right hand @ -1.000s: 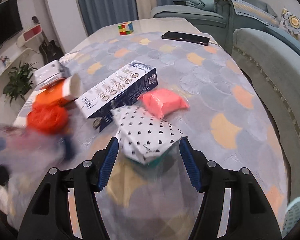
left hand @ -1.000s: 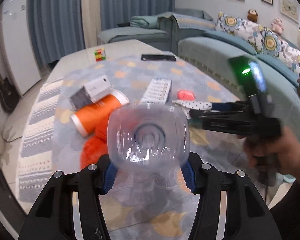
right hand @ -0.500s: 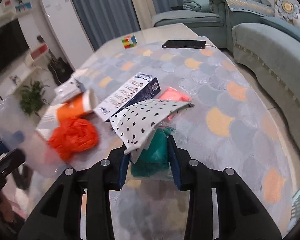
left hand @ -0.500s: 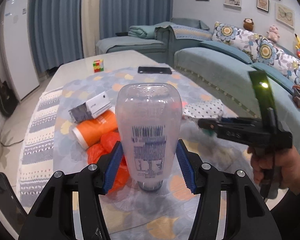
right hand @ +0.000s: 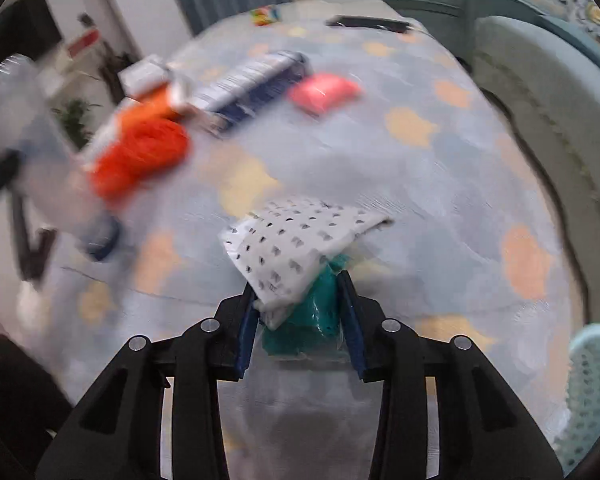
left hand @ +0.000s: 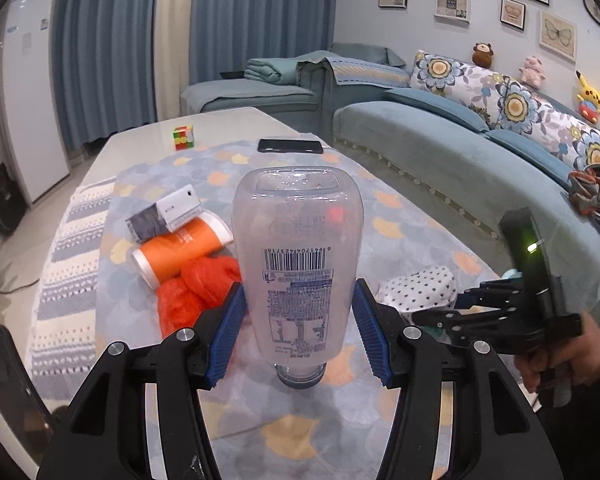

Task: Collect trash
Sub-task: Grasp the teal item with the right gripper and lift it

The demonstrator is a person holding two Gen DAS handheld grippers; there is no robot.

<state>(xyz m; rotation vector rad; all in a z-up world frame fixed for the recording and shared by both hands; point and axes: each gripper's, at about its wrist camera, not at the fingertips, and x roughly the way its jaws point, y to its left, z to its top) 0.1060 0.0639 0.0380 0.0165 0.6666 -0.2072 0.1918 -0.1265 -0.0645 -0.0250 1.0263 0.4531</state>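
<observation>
A clear plastic bottle (left hand: 300,260) stands upside down, cap at the bottom, with my left gripper (left hand: 298,292) shut on its lower body above the table. The bottle (right hand: 32,140) shows blurred at the left of the right wrist view. My right gripper (right hand: 298,292) has a white polka-dot packet (right hand: 296,236) with teal contents between its pads. The pads press on it while the jaws are opening slightly. In the left wrist view that right gripper (left hand: 460,304) is at the right, held by a hand, with the packet (left hand: 420,286) at its tips.
On the patterned tablecloth (left hand: 400,232) lie an orange can (left hand: 184,248), an orange plastic bag (left hand: 196,292), a small white-grey box (left hand: 164,216), a blue carton (right hand: 256,80), a pink packet (right hand: 324,90), a phone (left hand: 290,146) and a colour cube (left hand: 184,137). A sofa (left hand: 460,152) lies right; a pale basket (right hand: 592,392) sits lower right.
The bottle swung from base-toward-camera to upright with its cap down. My right gripper closed on the polka-dot packet and carried it away from the other trash, toward the near side.
</observation>
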